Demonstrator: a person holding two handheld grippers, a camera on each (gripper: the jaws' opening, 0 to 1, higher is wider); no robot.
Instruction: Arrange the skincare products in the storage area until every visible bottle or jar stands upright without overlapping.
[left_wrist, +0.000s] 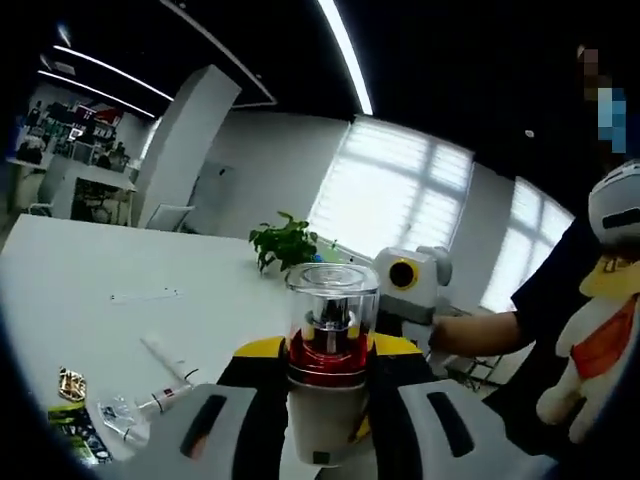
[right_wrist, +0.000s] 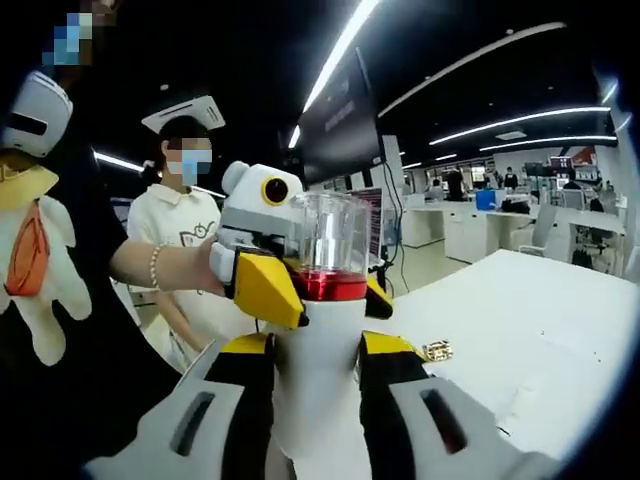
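- A big white table (left_wrist: 120, 270) holds the things.
- A small green plant (left_wrist: 285, 243) stands at its far side.
- A thin white tube (left_wrist: 165, 357) and some little packets (left_wrist: 75, 420) lie near its edge.
- A small gold thing (right_wrist: 437, 351) lies on it too.

Potted plant (left_wrist: 285, 243), plush toy (left_wrist: 600, 350)

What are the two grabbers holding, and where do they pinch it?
Both hold one mini chopper. The left gripper pinches its red ring under the clear cup; the right gripper pinches its white base.
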